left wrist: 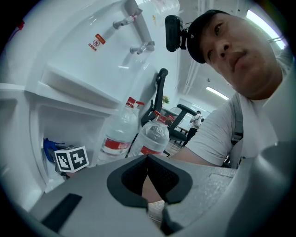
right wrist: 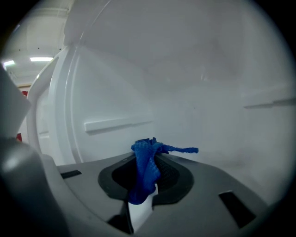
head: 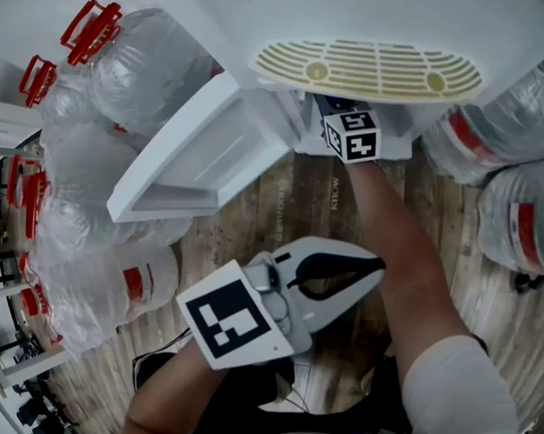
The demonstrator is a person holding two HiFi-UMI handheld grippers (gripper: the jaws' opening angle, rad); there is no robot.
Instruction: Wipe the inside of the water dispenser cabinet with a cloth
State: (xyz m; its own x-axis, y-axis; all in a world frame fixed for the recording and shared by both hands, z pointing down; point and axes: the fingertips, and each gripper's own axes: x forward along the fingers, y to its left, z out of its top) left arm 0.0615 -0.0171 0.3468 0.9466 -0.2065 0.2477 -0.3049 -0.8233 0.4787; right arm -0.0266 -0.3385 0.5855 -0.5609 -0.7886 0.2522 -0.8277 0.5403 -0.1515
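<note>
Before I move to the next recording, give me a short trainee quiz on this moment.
1. True or false: the left gripper holds the cloth.
2. Where is the right gripper? A) over the floor B) inside the cabinet C) on a bottle
3. Fill in: the cabinet door stands ____.

Key: 1 false, the right gripper is shut on it; 2 B; 3 open.
</note>
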